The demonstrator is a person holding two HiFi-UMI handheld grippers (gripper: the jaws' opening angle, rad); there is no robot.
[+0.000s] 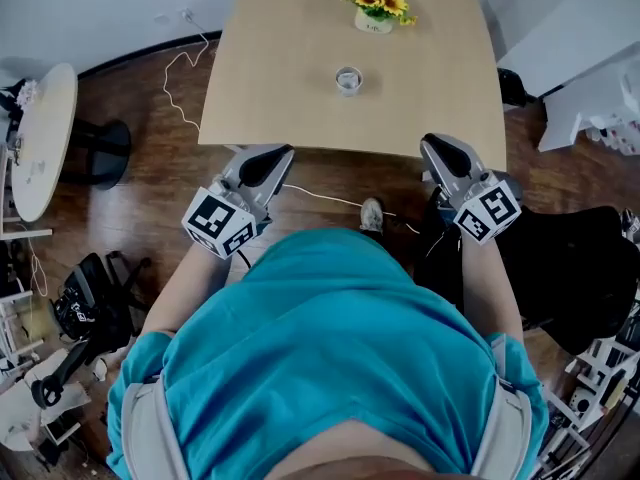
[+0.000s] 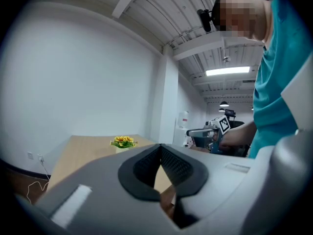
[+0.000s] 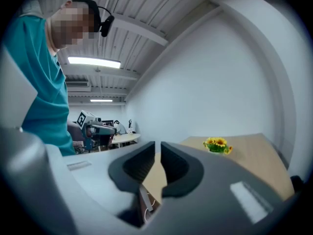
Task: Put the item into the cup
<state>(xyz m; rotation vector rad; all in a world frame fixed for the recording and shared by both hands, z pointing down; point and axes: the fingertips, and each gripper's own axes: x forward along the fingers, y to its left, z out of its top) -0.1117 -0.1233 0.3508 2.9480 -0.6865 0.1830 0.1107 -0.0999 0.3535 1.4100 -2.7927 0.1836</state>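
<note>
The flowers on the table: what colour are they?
Yellow flowers with green leaves, seen best in the head view.

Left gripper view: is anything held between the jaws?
No, the left gripper has its jaws touching at the tips, and only the table shows through the gap below them.

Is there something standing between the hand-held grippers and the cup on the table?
Nothing visible. Only bare table lies between the cup and the left hand-held gripper or the right hand-held gripper; the flowers stand beyond the cup.
</note>
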